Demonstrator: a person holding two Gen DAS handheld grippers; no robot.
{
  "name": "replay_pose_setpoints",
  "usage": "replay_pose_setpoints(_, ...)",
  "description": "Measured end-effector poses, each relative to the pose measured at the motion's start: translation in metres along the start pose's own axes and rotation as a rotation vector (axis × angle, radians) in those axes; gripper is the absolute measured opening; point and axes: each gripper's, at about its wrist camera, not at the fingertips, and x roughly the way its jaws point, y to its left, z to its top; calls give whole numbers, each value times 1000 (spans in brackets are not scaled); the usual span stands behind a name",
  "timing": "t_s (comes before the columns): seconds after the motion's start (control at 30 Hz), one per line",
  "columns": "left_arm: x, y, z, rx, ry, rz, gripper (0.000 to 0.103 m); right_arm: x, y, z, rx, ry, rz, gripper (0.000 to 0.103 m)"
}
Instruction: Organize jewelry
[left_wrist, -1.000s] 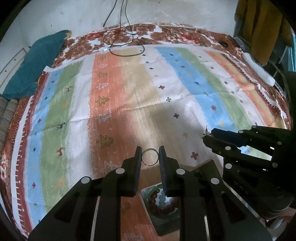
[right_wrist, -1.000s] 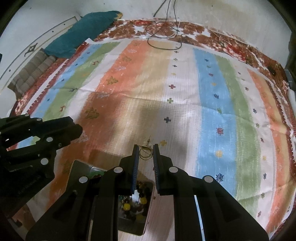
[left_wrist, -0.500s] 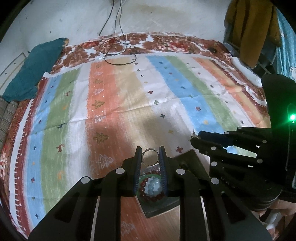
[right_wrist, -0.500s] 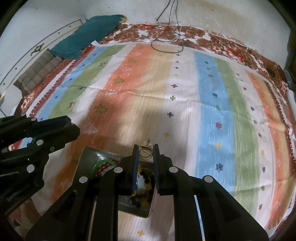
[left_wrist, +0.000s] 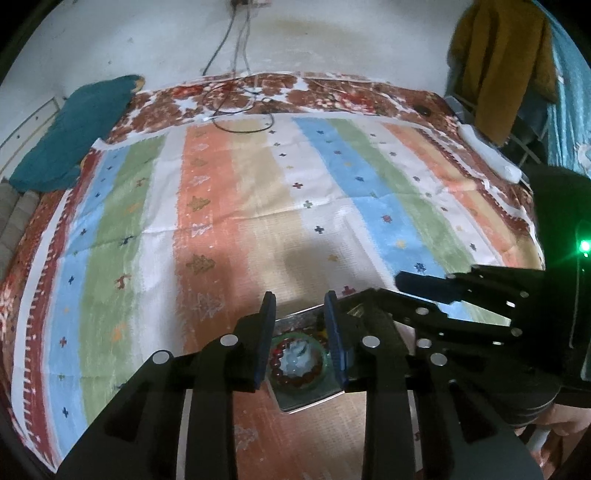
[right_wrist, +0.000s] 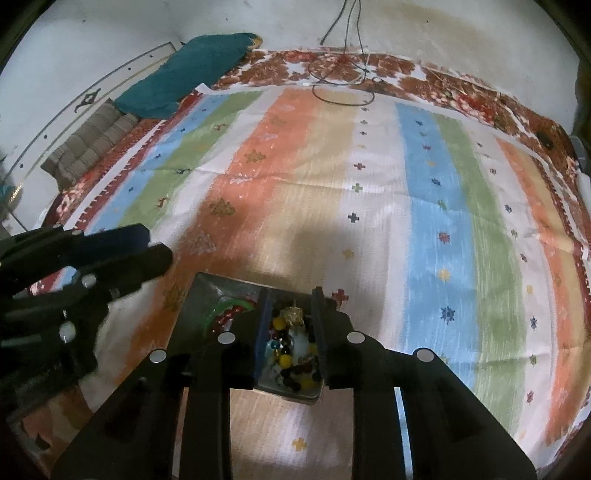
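Hovering both grippers, left (left_wrist: 300, 301) and right (right_wrist: 289, 295), jaws parted and holding nothing, right over the tray (right_wrist: 201, 291). Sitting inside: green bangle (left_wrist: 320, 350), red beads (left_wrist: 277, 369), gold earring (right_wrist: 294, 313). Probably handling light, slippery and snaggy, so pinching rims.

Both the left claw (left_wrist: 300, 308) and the right claw (right_wrist: 289, 301) hang side by side, fingers parted.

I'm looking down close along each gripper's fingers at the metal jewelry tray (left_wrist: 295, 404) (right_wrist: 201, 295); both views are facing the striped bedspread's (left_wrist: 229, 206) (right_wrist: 369, 206) far edge, sharing tray and bedspread.
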Motion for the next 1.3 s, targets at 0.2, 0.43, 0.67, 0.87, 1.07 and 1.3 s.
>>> replay_pose_setpoints(0.2,-9,3,-7,-15,-11,-7,36,-11,-4,-8,11,-7,-16,35)
replay_pose_setpoints(0.43,-23,6,-22,-19,-21,-19,46,-31,-9,-20,40,-28,-13,48)
replay_pose_setpoints(0.67,-39,3,-43,1,-43,17,60,-53,-12,-33,52,-78,-6,61)
replay_pose_setpoints(0.87,-49,-3,-54,25,-54,9,66,-65,-11,-43,51,-104,18,69)
replay_pose_setpoints(1.07,-61,-3,-66,13,-62,-29,77,-73,-5,-50,28,-126,21,77)
replay_pose_setpoints(1.3,-75,-5,-77,9,-96,-19,93,-90,0,-62,17,-173,21,90)
